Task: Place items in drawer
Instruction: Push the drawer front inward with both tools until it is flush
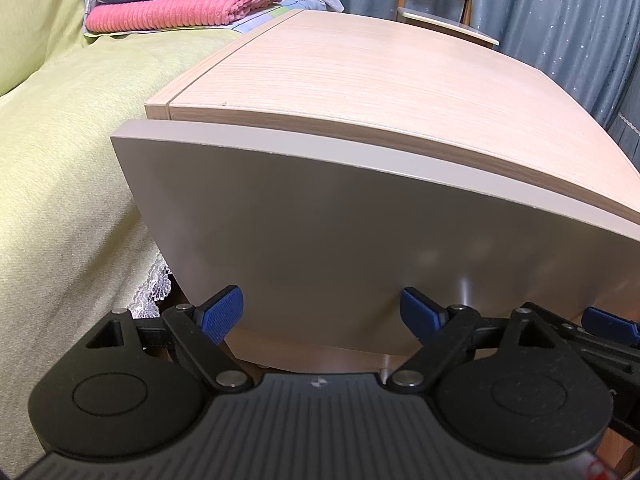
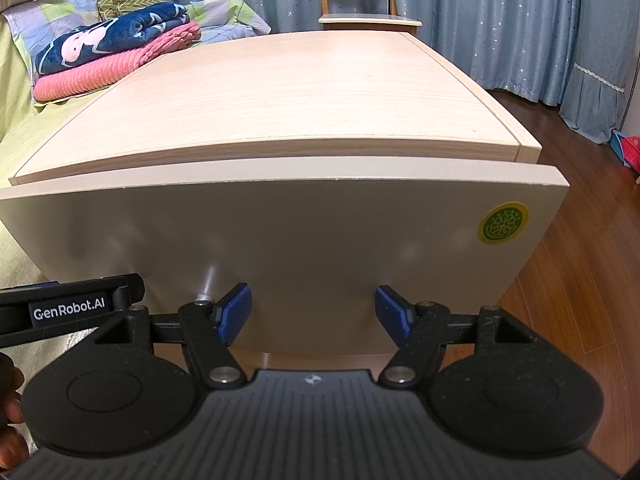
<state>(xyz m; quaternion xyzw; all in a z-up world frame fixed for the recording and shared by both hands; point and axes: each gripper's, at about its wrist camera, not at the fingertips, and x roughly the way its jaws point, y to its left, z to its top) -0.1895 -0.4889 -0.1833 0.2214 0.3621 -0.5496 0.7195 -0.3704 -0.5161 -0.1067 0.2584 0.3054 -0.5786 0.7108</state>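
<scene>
While both grippers are held low against the grey drawer front [image 1: 340,240] of the pale wooden nightstand [image 2: 280,92], the left gripper [image 1: 322,314] is seen with its blue pads [image 1: 222,314] spread wide and nothing pinched between them. Alongside it, the right gripper [image 2: 312,312] is likewise held spread and empty near the front's lower edge. A round green sticker [image 2: 502,223] is displayed on the front, folded blankets [image 2: 116,52] are stacked on the bed [image 1: 72,160] beside the unit, and no loose items for stowing are shown.
</scene>
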